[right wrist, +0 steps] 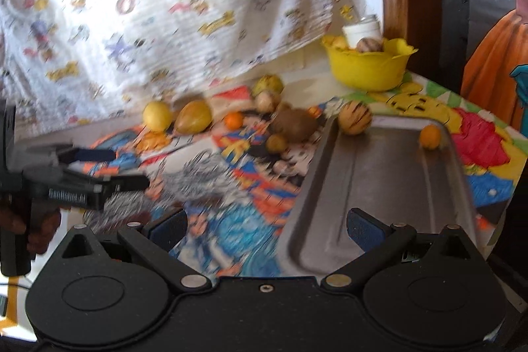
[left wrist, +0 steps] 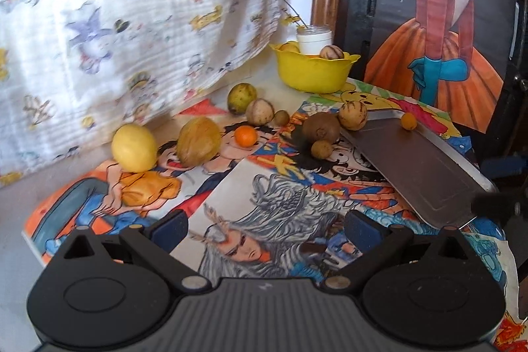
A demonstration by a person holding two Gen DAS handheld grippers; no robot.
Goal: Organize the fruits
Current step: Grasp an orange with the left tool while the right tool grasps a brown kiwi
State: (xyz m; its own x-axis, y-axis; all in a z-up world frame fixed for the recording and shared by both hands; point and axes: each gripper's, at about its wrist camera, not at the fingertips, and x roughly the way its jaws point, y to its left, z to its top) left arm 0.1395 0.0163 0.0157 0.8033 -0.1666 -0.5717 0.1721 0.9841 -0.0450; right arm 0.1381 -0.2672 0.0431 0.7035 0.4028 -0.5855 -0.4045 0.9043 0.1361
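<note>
Striped fruit (right wrist: 355, 117) against tray (right wrist: 379, 187) (touching)

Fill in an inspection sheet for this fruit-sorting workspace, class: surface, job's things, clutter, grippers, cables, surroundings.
Surface: table under a cartoon-print cover.
Job's things: metal tray holding one small orange fruit; yellow bowl with a striped fruit; loose fruit beside the tray, including a lemon-yellow fruit, a tangerine and a kiwi.
Clutter: white jar in the bowl.
Grippers: left gripper open, empty; right gripper open, empty, one finger over the tray.
Cables: thin dark cable at the right view's left edge.
Surroundings: printed curtain behind; painted panel to the right.
</note>
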